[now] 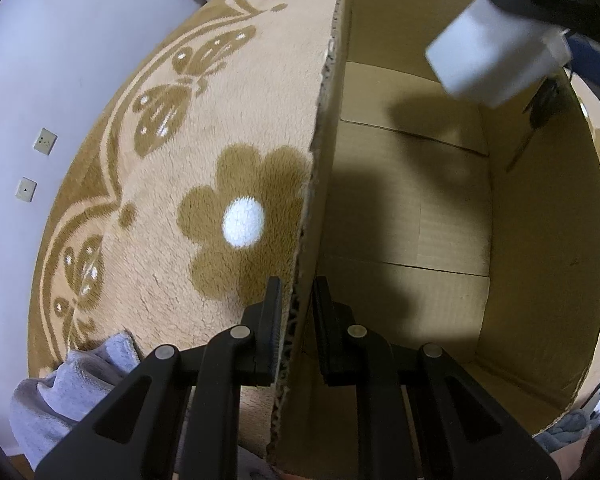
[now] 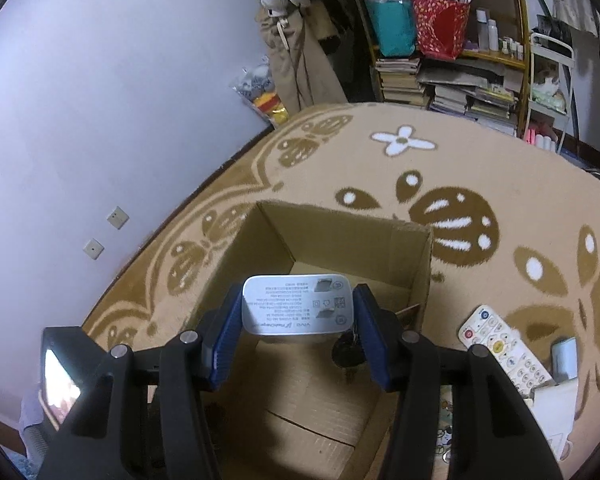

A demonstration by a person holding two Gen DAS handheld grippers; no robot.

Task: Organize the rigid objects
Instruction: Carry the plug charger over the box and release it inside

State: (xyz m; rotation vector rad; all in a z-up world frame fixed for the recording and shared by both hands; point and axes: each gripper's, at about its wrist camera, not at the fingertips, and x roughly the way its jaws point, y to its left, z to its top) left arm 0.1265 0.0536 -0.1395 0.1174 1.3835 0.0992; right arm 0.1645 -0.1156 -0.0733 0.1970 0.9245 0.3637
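My right gripper (image 2: 299,297) is shut on a white charger block (image 2: 298,310), its printed label facing the camera, and holds it above the open cardboard box (image 2: 340,236). The left wrist view shows the same charger (image 1: 496,52) hanging over the box's far right corner. My left gripper (image 1: 297,285) straddles the box's left wall (image 1: 324,128), one finger outside and one inside, shut on the cardboard edge. A dark bunch of keys (image 2: 346,352) lies on the box floor near the right wall, also visible as keys (image 1: 542,106) from the left wrist.
The box stands on a beige rug (image 1: 220,120) with brown flowers and butterflies. A white remote (image 2: 504,348), a pale blue item (image 2: 565,356) and a white object (image 2: 554,404) lie right of the box. Grey cloth (image 1: 60,400) sits near left; a cluttered bookshelf (image 2: 452,68) stands behind.
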